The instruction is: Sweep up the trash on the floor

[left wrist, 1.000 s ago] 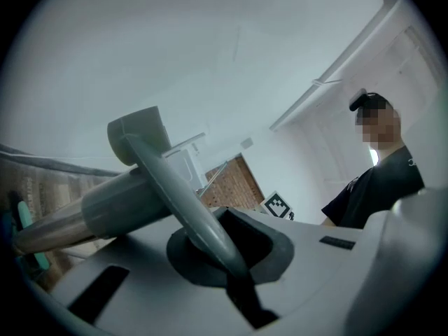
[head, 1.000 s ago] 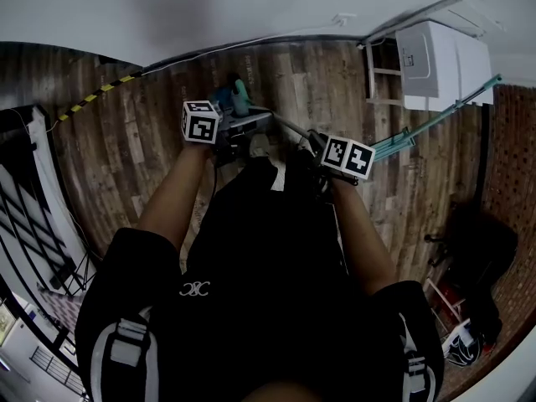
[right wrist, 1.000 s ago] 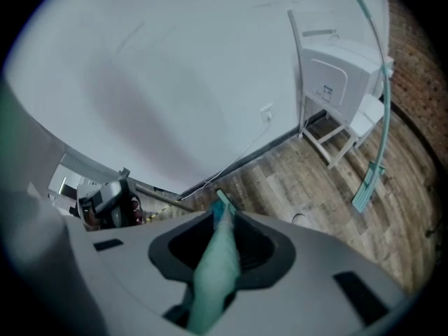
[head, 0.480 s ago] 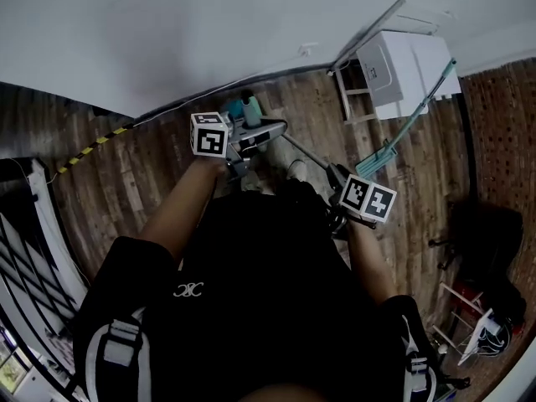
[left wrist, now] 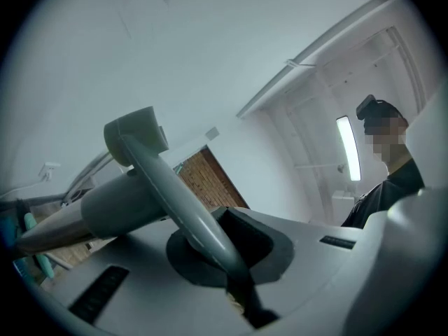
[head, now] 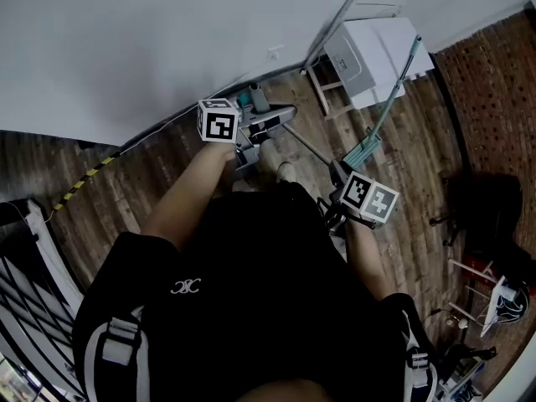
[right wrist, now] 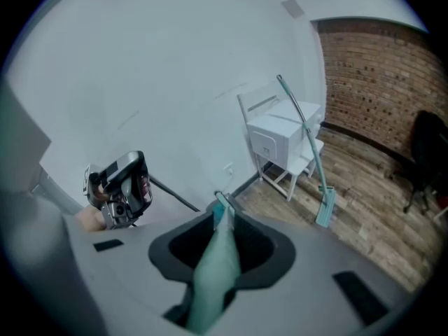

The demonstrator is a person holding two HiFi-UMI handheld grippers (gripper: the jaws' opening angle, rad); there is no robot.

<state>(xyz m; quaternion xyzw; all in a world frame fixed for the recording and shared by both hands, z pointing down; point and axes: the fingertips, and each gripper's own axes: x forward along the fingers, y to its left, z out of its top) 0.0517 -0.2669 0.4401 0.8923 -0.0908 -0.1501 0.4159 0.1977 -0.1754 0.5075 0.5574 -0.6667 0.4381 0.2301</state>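
Jaws of the left gripper (left wrist: 234,268) clench a grey handle (left wrist: 164,184) and those of the right gripper (right wrist: 218,252) clamp a teal handle (right wrist: 222,233), both raised over the wooden floor's (right wrist: 378,208) edge by the white wall (right wrist: 175,82), near a leaning teal mop (right wrist: 323,212).

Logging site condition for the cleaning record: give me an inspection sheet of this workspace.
Surface: wood plank floor, dimly lit; no trash seen.
Job's things: grey handle and teal handle, both held.
Clutter: teal mop propped at the white cabinet; dark chair.
Grippers: left hand-held gripper shut on the grey handle; right hand-held gripper shut on the teal handle.
Cables: nothing seen for certain.
Surroundings: white wall, brick wall, yellow-black tape on the floor.
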